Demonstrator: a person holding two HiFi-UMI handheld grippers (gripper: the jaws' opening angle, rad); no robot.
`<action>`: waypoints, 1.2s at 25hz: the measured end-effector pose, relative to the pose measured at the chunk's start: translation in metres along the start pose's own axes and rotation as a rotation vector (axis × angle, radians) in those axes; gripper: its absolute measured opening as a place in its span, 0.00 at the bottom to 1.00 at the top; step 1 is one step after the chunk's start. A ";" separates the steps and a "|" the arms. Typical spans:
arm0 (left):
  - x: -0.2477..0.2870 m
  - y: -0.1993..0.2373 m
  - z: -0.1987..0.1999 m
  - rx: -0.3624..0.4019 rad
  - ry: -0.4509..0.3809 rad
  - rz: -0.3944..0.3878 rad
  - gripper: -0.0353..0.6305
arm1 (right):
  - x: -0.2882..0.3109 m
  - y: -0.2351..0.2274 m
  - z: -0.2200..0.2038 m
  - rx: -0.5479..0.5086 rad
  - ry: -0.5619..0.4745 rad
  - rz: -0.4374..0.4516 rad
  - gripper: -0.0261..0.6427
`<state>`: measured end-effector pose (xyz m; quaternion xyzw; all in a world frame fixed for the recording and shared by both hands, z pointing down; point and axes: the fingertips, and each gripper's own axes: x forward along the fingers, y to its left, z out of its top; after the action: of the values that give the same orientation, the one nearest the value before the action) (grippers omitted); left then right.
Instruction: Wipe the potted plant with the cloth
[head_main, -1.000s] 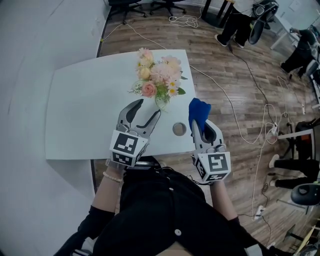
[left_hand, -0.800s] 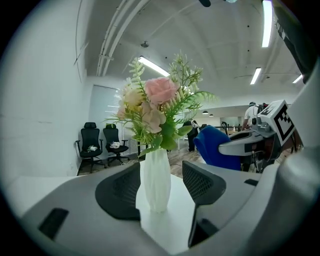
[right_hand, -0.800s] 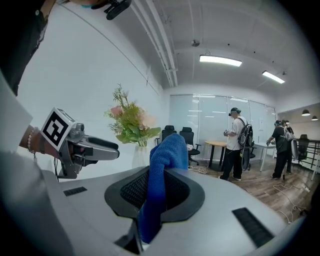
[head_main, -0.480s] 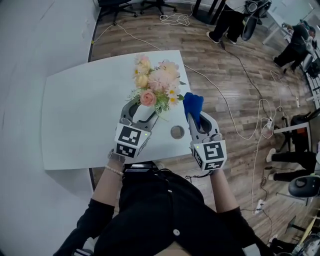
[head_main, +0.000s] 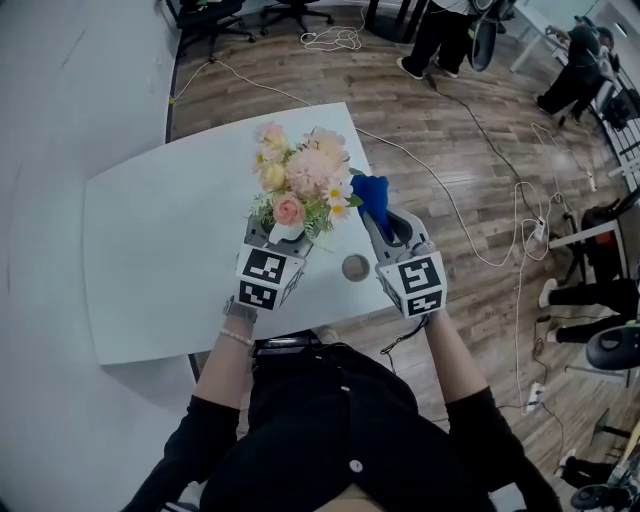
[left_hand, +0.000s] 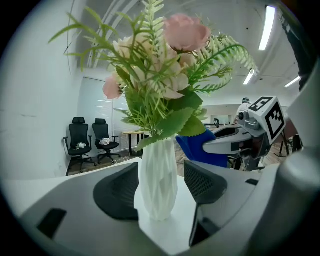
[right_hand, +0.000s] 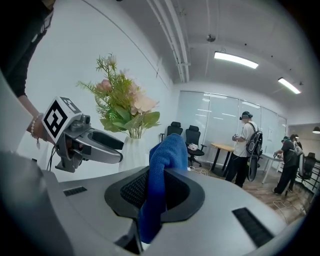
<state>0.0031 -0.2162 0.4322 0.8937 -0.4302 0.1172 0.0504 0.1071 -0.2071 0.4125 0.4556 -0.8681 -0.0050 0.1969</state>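
The potted plant (head_main: 300, 185) is a bunch of pink and cream flowers in a white ribbed vase (left_hand: 157, 180), upright on the white table (head_main: 160, 260). My left gripper (head_main: 281, 228) is level around the vase, one pad on each side. Its jaws are opening, and the right pad (left_hand: 202, 182) stands off the vase. My right gripper (head_main: 385, 222) is shut on a blue cloth (right_hand: 157, 190), which sticks up past its tips. In the head view the cloth (head_main: 372, 195) sits just right of the flowers.
A round grommet (head_main: 355, 267) lies in the table between my grippers, near the front edge. Cables (head_main: 470, 190) run over the wooden floor to the right. Office chairs (left_hand: 87, 142) and standing people (right_hand: 245, 145) are farther back in the room.
Both grippers have moved forward over the table to the plant. The left jaws now straddle the vase, and the cloth has come up beside the flowers.
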 end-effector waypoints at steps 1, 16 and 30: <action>0.002 0.000 0.000 0.005 -0.002 -0.006 0.47 | 0.004 -0.001 0.000 -0.013 0.000 0.008 0.15; 0.015 0.006 0.001 0.020 -0.023 -0.015 0.44 | 0.047 0.002 0.020 -0.184 -0.013 0.187 0.15; 0.015 0.006 0.002 0.018 -0.032 -0.016 0.41 | 0.063 0.029 0.011 -0.161 -0.019 0.284 0.15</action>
<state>0.0079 -0.2312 0.4341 0.8993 -0.4227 0.1061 0.0364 0.0486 -0.2420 0.4288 0.3112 -0.9223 -0.0509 0.2233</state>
